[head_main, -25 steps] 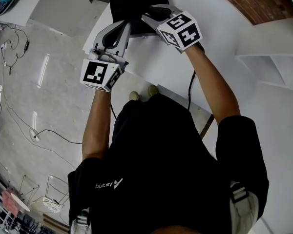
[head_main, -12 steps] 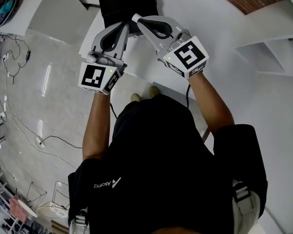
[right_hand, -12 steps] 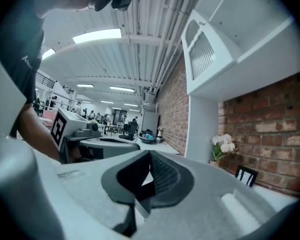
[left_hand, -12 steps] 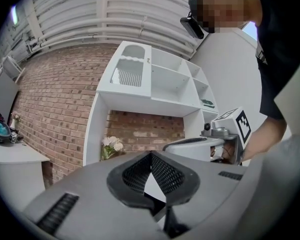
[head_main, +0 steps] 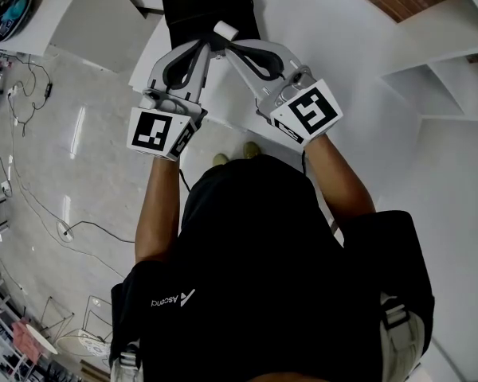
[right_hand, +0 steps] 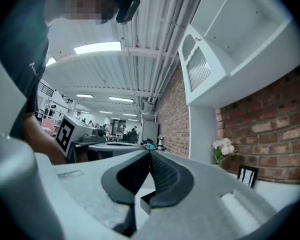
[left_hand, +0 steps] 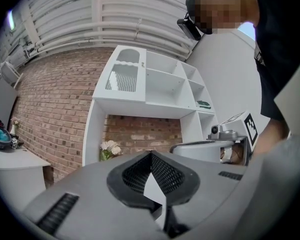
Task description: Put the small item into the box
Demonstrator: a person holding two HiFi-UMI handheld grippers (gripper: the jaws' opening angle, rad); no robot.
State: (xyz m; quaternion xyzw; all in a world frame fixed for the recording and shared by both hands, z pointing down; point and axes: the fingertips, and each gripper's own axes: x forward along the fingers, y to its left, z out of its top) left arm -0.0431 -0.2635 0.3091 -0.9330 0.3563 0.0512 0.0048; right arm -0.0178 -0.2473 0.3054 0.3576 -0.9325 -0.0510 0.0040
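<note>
The black box (head_main: 207, 6) sits at the far end of the white counter (head_main: 342, 30), and both grippers are raised over its near edge, pointing level. The right gripper (head_main: 223, 34) has just been closing and its jaws are now together, with nothing visible between the pads (right_hand: 162, 176). The left gripper (head_main: 210, 48) is likewise closed, tips meeting, and seems to be empty.

The small item cannot be placed for certain. A little white piece (head_main: 225, 29) shows at the right gripper's tip over the box, but it may be the item or part of the finger. No loose item lies on the bare counter, so my guess is that it is already inside the box, or about to be. The box's inside is too dark to check. What may remain is confirming the drop and drawing back.

The box looks matte, flat-sided and rectangular. The counter is smooth and glossy white. The gripper fingers are moulded grey plastic, curved into loops, with black pads in a fine ribbed mesh that would grip well on small, hard things.
</note>
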